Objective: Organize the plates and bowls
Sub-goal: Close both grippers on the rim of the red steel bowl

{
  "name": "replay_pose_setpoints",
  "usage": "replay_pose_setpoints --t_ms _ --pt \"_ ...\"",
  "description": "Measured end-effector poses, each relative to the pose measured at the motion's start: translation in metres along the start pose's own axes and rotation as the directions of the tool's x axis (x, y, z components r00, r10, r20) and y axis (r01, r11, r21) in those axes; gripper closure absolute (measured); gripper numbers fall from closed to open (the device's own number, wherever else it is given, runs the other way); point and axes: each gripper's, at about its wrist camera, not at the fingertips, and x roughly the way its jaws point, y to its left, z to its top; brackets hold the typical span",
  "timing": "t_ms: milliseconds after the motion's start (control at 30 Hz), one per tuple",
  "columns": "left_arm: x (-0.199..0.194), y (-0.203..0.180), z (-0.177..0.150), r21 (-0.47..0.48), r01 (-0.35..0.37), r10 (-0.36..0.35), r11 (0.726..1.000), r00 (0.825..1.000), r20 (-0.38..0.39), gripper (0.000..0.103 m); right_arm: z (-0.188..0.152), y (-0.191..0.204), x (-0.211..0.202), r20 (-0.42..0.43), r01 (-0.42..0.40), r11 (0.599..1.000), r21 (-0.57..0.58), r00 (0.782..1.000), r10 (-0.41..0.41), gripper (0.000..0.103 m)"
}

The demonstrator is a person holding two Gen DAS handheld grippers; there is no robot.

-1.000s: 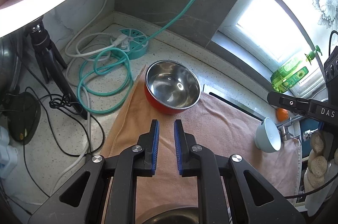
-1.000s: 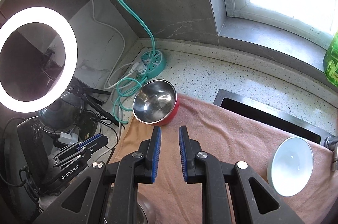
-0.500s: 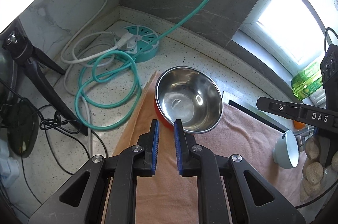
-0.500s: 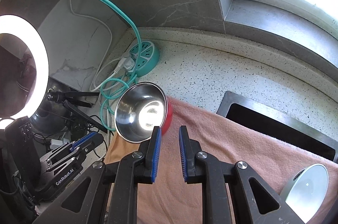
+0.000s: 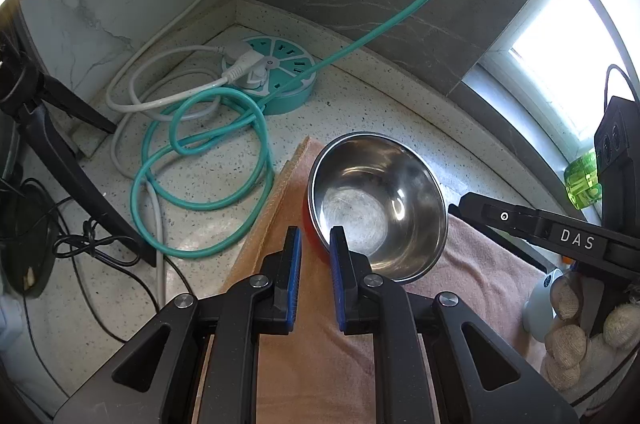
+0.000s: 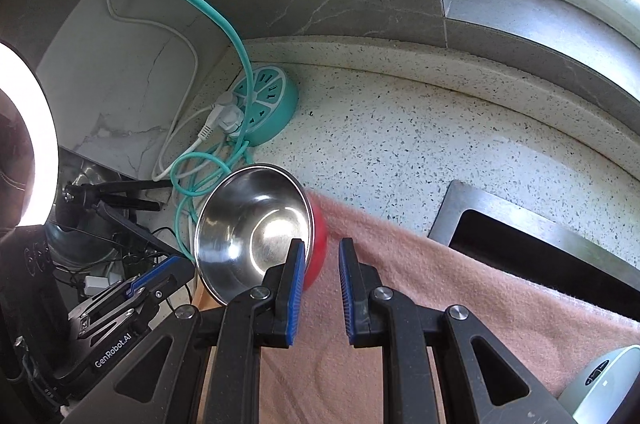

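A steel bowl with a red outside [image 5: 378, 204] sits on the far left corner of a pink towel [image 5: 320, 364]; it also shows in the right wrist view [image 6: 256, 228]. My left gripper [image 5: 316, 238] is open, its jaws either side of the bowl's near left rim. My right gripper [image 6: 322, 250] is open, its jaws either side of the bowl's right rim. A pale blue bowl [image 6: 608, 384] lies on the towel at the right, also seen in the left wrist view [image 5: 540, 304].
A teal round power strip [image 5: 272, 80] with a coiled teal cable [image 5: 208, 176] and white cord lies in the counter corner. A tripod leg [image 5: 64, 160] and black wires stand left. A sink edge [image 6: 520, 228] and a green bottle [image 5: 582, 180] are at the right.
Both grippers have moved forward to the steel bowl, now at its rim on opposite sides. The jaw gaps look unchanged.
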Motion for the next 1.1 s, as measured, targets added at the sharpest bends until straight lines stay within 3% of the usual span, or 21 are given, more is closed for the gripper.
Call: replay_pose_setpoints --t_ms 767,1100 --pt "0.013 0.005 0.005 -0.005 0.007 -0.007 1.0 1.0 -0.011 0.09 0.005 0.006 0.024 -0.027 0.006 1.0 -0.004 1.0 -0.006 0.088" --pt "0.017 0.002 0.006 -0.001 0.022 -0.022 1.0 1.0 -0.013 0.095 0.004 0.01 0.023 -0.026 0.0 1.0 -0.012 1.0 0.0 0.098"
